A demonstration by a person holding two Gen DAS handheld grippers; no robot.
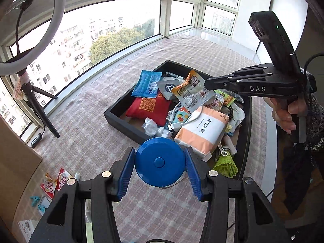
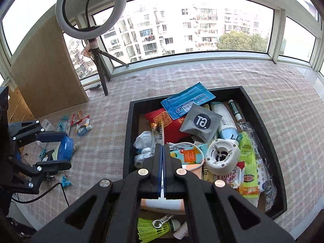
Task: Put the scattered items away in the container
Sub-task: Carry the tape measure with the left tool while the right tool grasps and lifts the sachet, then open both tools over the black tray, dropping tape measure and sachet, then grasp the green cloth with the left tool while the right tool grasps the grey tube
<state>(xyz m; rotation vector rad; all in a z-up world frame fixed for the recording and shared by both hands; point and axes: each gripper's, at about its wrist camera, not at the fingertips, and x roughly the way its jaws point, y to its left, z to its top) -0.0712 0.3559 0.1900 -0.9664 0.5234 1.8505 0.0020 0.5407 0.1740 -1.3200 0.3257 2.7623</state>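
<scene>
Open cloth: you have bare checked tablecloth point(image 2: 232, 77) between black tray point(image 2: 261, 117) and window.
Tray interior: packed; tissue pack point(image 1: 202, 129) and shuttlecock point(image 1: 225, 165) fill its near corner.
Blockers: ring-light tripod point(image 2: 101, 68) and wooden board point(image 2: 44, 66) stand left.

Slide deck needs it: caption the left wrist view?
Left gripper carries a blue tape measure toward the cluttered black tray.

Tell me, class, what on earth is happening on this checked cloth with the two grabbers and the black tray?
A person is tidying loose items into a black tray that is already heaped with packets, a cable and a shuttlecock. The left gripper is clamped on a round blue tape measure, carried above the cloth just short of the tray. The right gripper, shut on a snack packet, holds it over the tray. More sachets and blue clips lie on the cloth.
</scene>
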